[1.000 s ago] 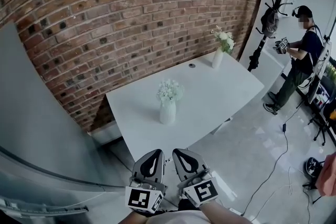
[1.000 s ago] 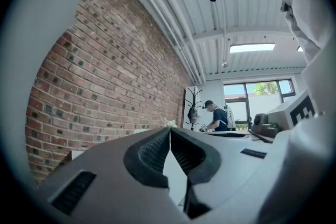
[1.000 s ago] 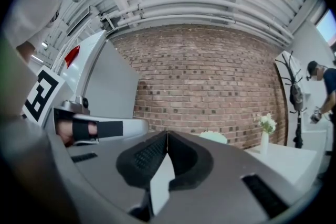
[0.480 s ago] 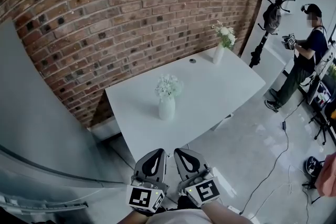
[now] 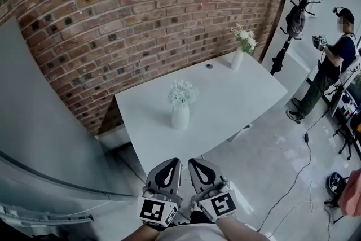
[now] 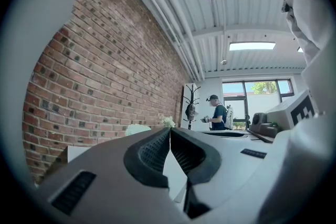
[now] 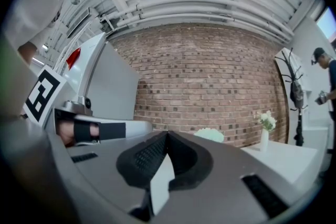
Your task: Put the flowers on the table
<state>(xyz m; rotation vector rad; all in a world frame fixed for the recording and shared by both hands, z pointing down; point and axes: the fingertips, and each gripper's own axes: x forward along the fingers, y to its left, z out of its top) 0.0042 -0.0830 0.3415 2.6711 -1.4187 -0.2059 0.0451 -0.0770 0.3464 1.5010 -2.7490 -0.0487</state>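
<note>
Two white vases of flowers stand on the white table (image 5: 225, 104). The nearer vase (image 5: 180, 115) holds white flowers (image 5: 182, 93) near the table's middle; the other vase (image 5: 237, 59) stands at the far corner by the brick wall. My left gripper (image 5: 169, 161) and right gripper (image 5: 197, 161) hang side by side below the table's near edge, well short of both vases. Both are shut, with nothing between the jaws. In the left gripper view the left gripper (image 6: 169, 129) has its tips touching. In the right gripper view the right gripper (image 7: 167, 132) is the same, with the far vase (image 7: 264, 140) beyond it.
A small dark disc (image 5: 209, 66) lies on the table near the wall. A grey panel (image 5: 39, 138) stands close at the left. At the right are a black coat rack (image 5: 294, 14), a person (image 5: 333, 65) holding grippers, and cables (image 5: 302, 169) on the floor.
The person at the right has stepped farther right. The view has shifted slightly; both grippers have stayed in place and shut.
</note>
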